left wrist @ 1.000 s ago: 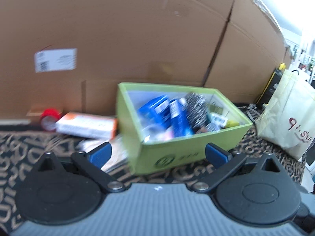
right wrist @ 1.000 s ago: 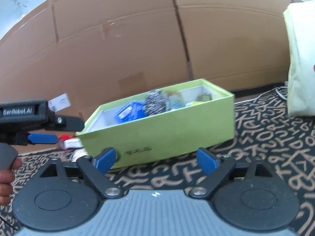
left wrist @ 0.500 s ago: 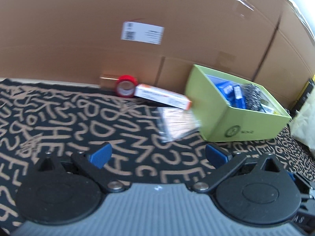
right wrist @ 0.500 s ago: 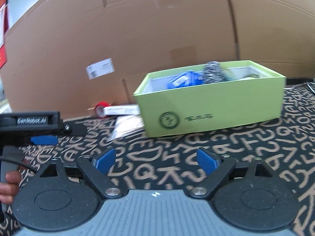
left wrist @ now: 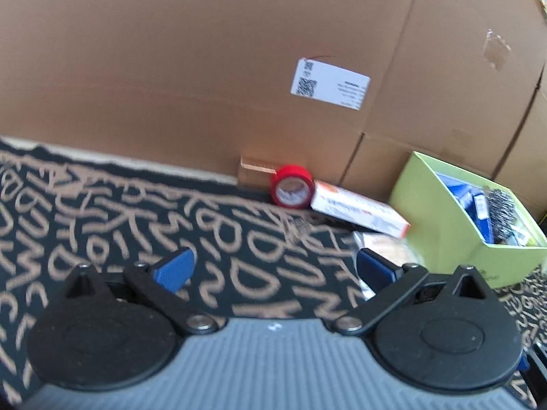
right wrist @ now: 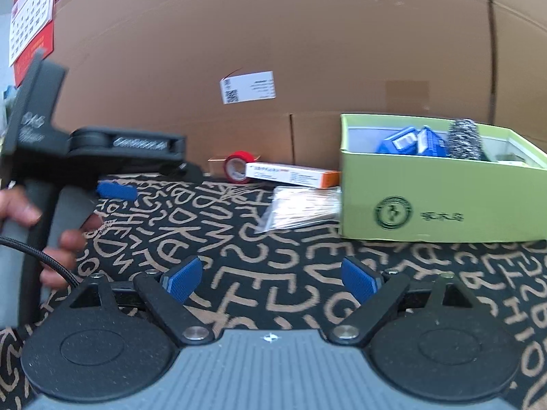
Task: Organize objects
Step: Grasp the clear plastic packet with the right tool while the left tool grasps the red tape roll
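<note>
Right wrist: clear packet [right wrist: 301, 206] ahead, beyond spread jaws.

A black cloth [right wrist: 239, 239] with tan letters is spread under everything. On it, a green box [right wrist: 441, 201] is set at the right, with a clear packet [right wrist: 301, 206] touching its left side. Behind the packet, a white and orange carton [right wrist: 290, 173] is laid flat, and a red tape roll [right wrist: 236, 166] is stood just beside it.

Storage or stockroom corner: tall cardboard cartons [right wrist: 307, 51] with shipping label [right wrist: 248, 87], patterned rug [right wrist: 239, 239], wall calendar [right wrist: 32, 13].
</note>
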